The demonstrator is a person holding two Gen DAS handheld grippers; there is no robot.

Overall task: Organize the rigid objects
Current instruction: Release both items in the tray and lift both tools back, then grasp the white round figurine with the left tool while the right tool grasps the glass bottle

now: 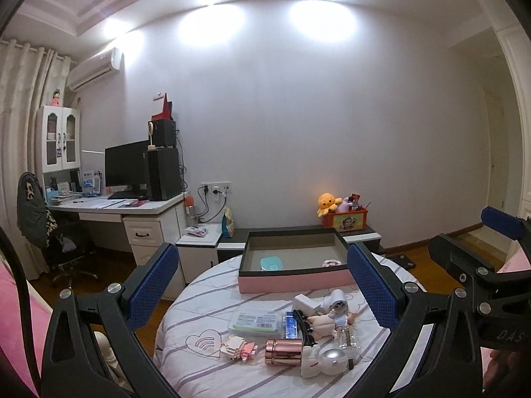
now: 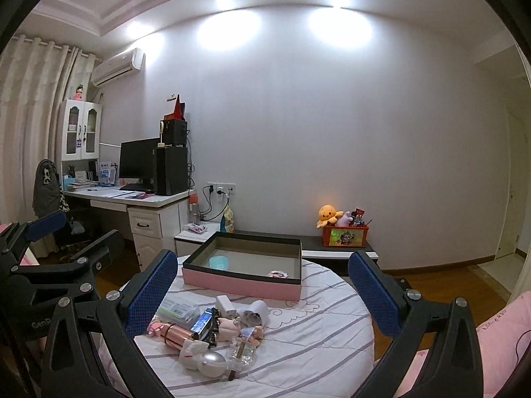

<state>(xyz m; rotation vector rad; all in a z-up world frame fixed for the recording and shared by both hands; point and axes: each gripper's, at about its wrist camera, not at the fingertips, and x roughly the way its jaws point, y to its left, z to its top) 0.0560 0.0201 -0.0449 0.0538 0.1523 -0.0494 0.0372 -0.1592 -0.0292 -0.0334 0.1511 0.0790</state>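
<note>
Left wrist view: clutter (image 1: pixel 292 335) heaped on the round counter (image 1: pixel 205 285), box (image 1: pixel 293 262) just behind.
Hand-held grippers: left (image 1: pixel 262 285) and right (image 2: pixel 262 290) both wide open, empty.
Advice: take one outlying piece, avoid disturbing neighbours.

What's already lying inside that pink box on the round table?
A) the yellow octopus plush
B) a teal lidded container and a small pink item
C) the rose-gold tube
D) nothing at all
B: inside the pink box, a teal container lies at the left and a small pink item near the right front wall.
</note>
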